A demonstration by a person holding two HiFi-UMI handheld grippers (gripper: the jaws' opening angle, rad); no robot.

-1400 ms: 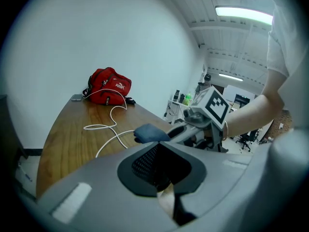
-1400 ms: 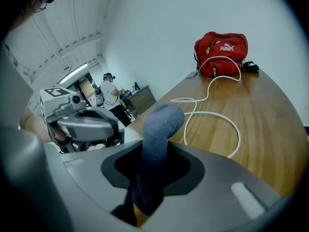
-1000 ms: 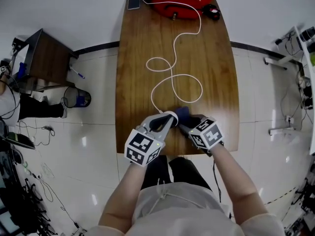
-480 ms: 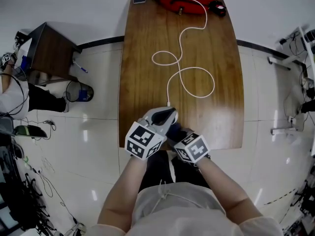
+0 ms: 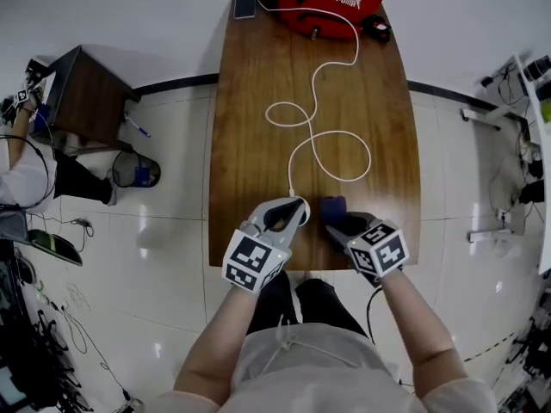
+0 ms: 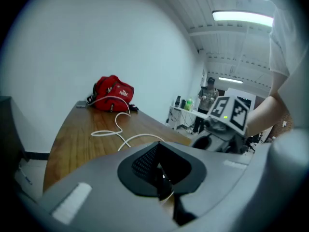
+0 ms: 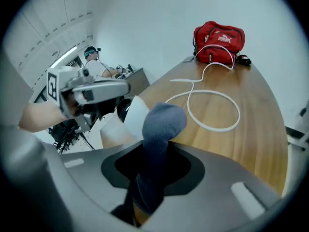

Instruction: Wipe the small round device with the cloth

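Right gripper view: right hand-held gripper [image 7: 147, 185] clamped on the dark blue cloth [image 7: 161, 124]. Left hand-held gripper [image 6: 164, 180] fully closed, pinching the small round device [image 7: 136, 116], centre-left of the frame, at the desk [image 5: 258, 101] edge.

— What can't you confirm?
— I see little of the small round device [image 7: 133, 117]. The cloth [image 7: 163, 122] overlaps one side, and the left claw [image 6: 159, 166] hides nearly all of it in the left gripper view.
— Anything cropped?
— The red bag [image 5: 331, 3] runs off the head view's top edge. The cloth's lower end disappears inside the right claw [image 7: 154, 166].

Left claw [image 5: 291, 209] shut; right claw [image 5: 340, 220] clamped (both gripping).
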